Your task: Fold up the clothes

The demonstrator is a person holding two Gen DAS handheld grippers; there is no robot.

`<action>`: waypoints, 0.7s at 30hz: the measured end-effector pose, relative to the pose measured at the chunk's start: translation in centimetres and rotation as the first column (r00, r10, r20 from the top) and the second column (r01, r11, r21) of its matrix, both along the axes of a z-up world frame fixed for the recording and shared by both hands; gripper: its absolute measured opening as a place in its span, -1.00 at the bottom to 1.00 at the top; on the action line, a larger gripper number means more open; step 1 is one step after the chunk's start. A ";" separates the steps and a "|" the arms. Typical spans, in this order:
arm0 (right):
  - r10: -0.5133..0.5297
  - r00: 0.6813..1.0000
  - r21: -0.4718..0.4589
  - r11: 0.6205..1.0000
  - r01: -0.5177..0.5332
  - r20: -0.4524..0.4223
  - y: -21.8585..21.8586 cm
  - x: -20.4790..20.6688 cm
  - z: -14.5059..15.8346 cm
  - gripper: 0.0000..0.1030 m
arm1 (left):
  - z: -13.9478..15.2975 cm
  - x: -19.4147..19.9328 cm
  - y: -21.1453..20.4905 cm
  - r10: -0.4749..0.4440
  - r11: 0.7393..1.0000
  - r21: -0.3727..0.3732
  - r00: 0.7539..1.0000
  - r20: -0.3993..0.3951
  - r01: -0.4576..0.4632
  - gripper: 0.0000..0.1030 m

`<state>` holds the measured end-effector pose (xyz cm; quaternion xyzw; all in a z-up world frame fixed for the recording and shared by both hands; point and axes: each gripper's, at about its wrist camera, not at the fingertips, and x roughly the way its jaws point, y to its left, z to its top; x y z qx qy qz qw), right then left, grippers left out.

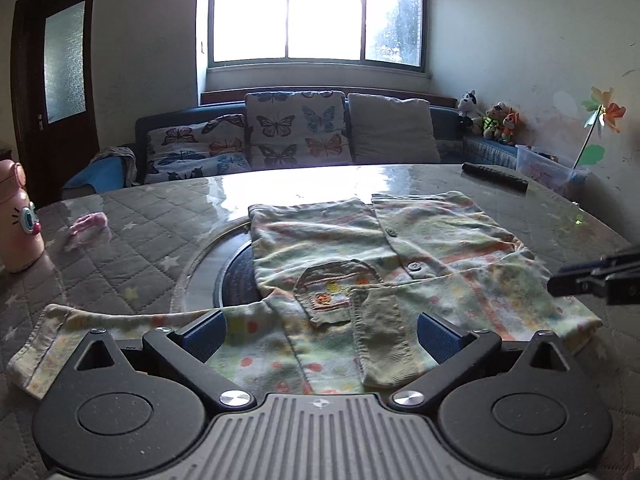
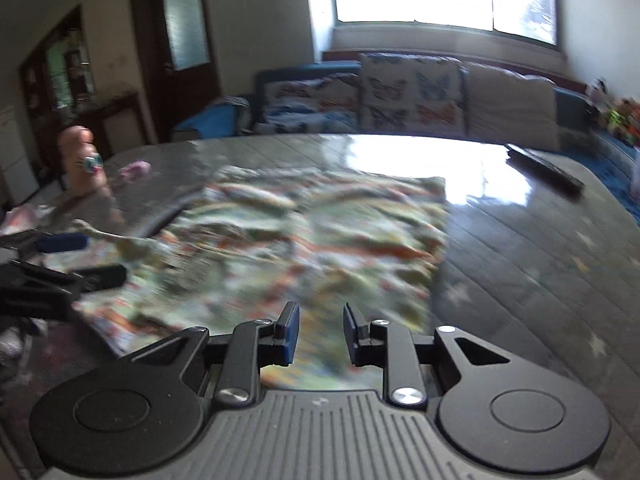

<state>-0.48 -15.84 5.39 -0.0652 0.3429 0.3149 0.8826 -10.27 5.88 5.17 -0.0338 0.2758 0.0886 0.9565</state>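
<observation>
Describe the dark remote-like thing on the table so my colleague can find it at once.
Start at the quilted grey table in front of the butterfly-cushion sofa. Look beyond the patterned shirt to the far right edge. The remote lies there: long, slim and black, the only dark bar on the table.

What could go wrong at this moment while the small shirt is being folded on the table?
The left gripper is wide open over the shirt, so it may close on several layers together. The right wrist view is blurred, so the open right gripper may drag the fabric and undo the fold. The remote control near the shirt's far corner could get pushed.
</observation>
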 end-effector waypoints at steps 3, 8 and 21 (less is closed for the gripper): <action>-0.043 0.999 -0.027 0.999 0.042 -0.030 -1.4 0.8 -1.3 -0.54 | -0.2 0.9 -0.7 -0.017 1.000 0.005 1.000 -0.006 0.017 1.00; -0.061 0.998 -0.029 0.998 0.060 -0.018 -2.2 1.4 -1.1 -0.54 | -0.6 2.2 -1.4 -0.022 1.000 0.017 0.999 -0.026 0.022 1.00; -0.063 0.998 -0.024 0.998 0.064 0.019 1.0 6.8 -2.6 -0.43 | -2.8 4.4 -2.1 0.014 0.995 0.104 0.996 -0.085 -0.005 1.00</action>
